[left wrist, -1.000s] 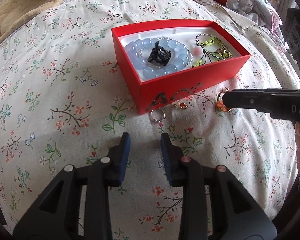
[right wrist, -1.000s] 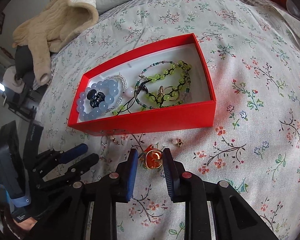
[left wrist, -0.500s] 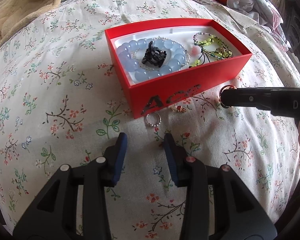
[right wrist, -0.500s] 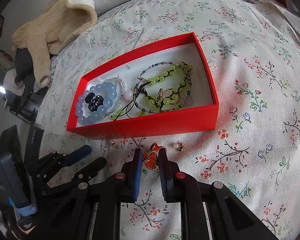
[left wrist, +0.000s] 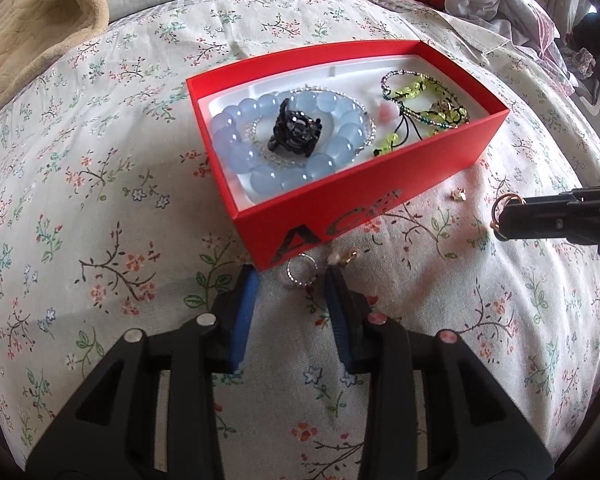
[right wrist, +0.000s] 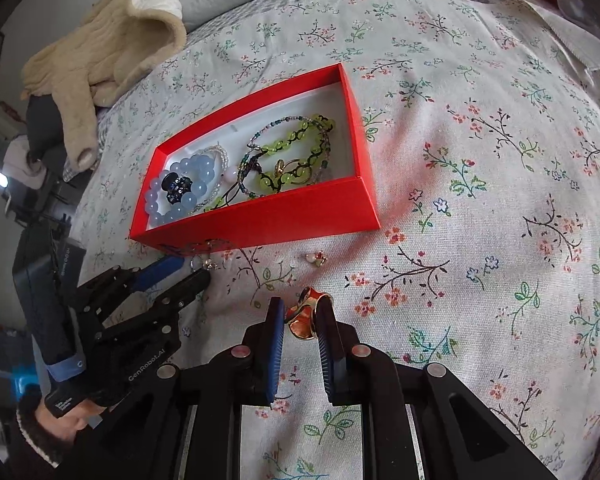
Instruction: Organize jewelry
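red box, "genrobot.ai" left gripper

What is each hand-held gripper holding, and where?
Right hand-held gripper: gold ring, pinched across its band. Left hand-held gripper: nothing, open around a silver ring.

Bright red cardboard box with white lining, pale blue bead bracelet, lime-green beaded string, white floral-print bedsheet.

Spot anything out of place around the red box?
Yes: loose pieces lie on the bedspread outside the red box: a silver ring between the left gripper's open fingers, plus two small earrings.
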